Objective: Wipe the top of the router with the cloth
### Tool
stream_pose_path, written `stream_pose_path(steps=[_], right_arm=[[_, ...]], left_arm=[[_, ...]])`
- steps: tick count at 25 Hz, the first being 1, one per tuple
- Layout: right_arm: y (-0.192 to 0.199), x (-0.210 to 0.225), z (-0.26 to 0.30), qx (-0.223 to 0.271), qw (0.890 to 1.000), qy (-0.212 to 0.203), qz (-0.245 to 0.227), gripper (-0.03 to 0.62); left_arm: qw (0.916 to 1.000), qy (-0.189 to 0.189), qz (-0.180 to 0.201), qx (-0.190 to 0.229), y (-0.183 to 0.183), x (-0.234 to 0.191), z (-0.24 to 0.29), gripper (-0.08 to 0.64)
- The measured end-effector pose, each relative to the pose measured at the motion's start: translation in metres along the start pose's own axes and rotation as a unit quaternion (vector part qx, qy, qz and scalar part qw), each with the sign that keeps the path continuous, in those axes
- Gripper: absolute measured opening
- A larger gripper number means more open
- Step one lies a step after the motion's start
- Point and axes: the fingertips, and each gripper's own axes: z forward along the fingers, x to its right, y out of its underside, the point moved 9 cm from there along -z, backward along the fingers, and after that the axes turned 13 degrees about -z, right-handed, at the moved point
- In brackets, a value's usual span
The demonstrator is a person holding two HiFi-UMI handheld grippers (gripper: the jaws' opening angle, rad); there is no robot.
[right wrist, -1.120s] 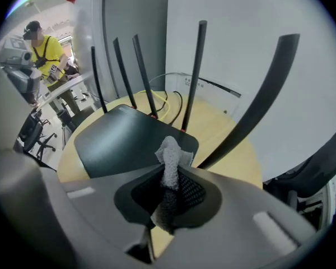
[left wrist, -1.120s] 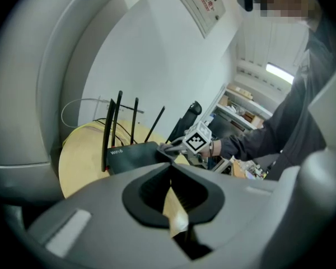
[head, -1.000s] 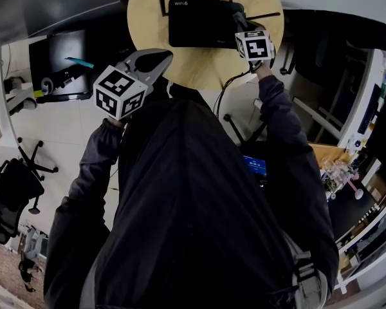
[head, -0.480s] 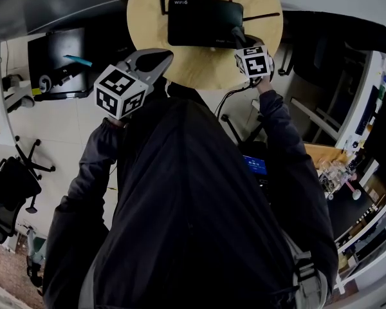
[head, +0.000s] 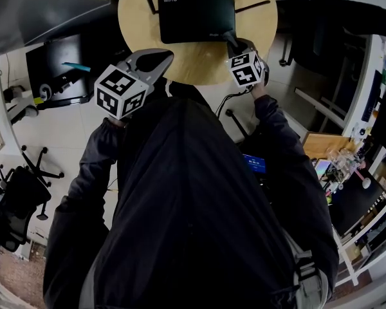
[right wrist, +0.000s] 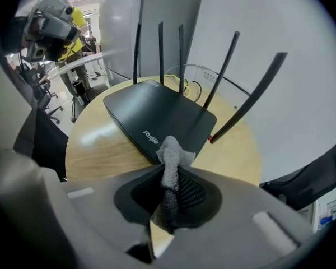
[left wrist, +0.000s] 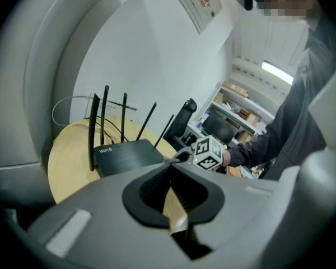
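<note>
Router lies flat on the far half of the round wooden surface. Its long axis runs left to right across the person's view. The front edge with the logo faces the person. The antennas line the far edge: some stand straight up, and the two on the right lean outward.

Right claw is out over the surface, clenched on the cloth. A grey wad of it pokes up from between the tips, with a darker length pinched further back. In the right gripper view the wad sits right at the router's front edge, close to the near right corner. Whether it actually presses on the casing can't be judged.

Left claw hangs back at the near left rim of the surface, well apart from the router. Its tips are drawn together with nothing between them, pointing toward the router's left end.
</note>
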Motion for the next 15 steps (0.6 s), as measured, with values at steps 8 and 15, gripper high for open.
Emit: stream_pose_path(steps=[8, 15], right_arm=[[-0.051, -0.073, 0.002, 0.076, 0.994, -0.079, -0.027, 0.031], [-0.098, -0.118, 0.039, 0.088, 0.983, -0.156, 0.028, 0.031]], left_arm=[[1.0000, -0.004, -0.004, 0.002, 0.001, -0.002, -0.004, 0.000], [0.9997, -0.019, -0.010, 0.007, 0.006, -0.006, -0.015, 0.000]])
